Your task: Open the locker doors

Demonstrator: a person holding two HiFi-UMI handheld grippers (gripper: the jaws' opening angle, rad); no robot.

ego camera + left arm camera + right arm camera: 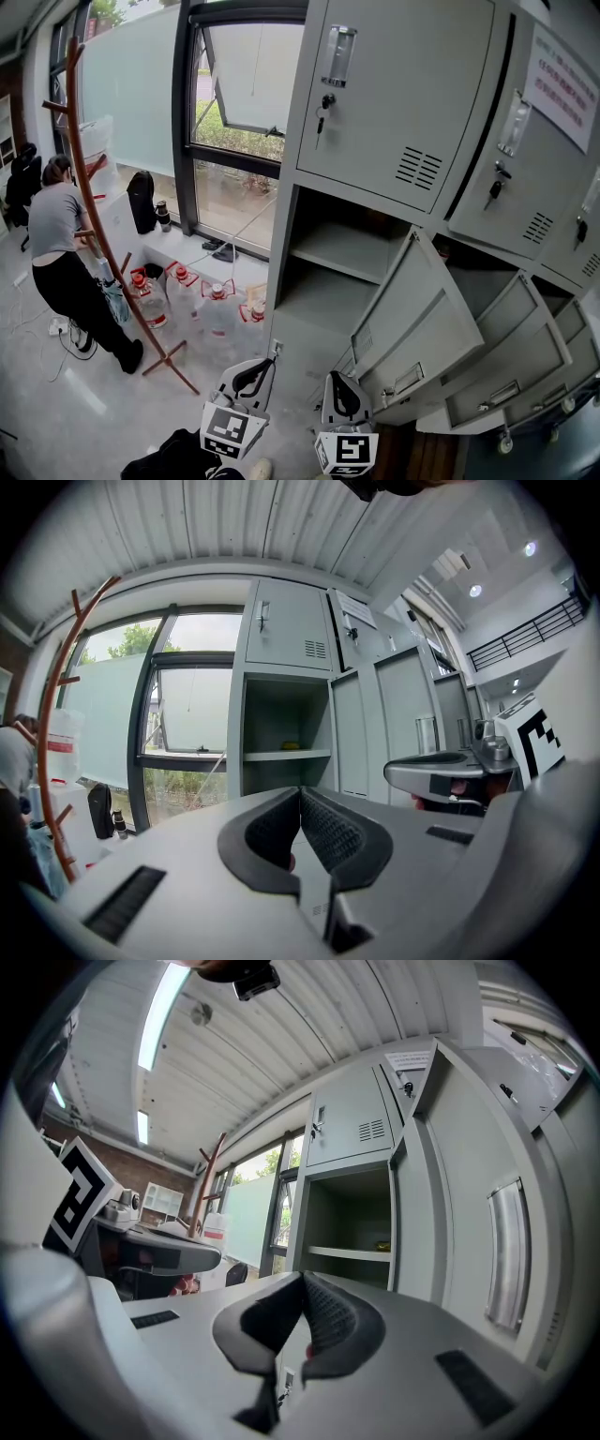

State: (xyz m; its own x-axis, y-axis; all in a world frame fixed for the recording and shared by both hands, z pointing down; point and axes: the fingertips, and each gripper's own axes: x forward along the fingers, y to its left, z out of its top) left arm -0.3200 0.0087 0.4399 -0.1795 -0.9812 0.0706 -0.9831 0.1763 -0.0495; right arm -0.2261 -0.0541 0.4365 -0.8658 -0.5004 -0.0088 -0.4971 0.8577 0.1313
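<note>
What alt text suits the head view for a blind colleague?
Grey lockers fill the right: upper doors shut, keys hanging; lower doors swung open beside an open shelved compartment. The left gripper and right gripper, both closed and empty, sit at the bottom edge. A person bends near the window.

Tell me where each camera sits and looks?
Head view: on the person's head, looking down at grey metal lockers; left gripper and right gripper show.
Left gripper view: on that gripper, facing the open shelved locker compartment; its shut jaws show.
Right gripper view: on that gripper, facing the same compartment; shut jaws show.
Gripper views share that compartment.
</note>
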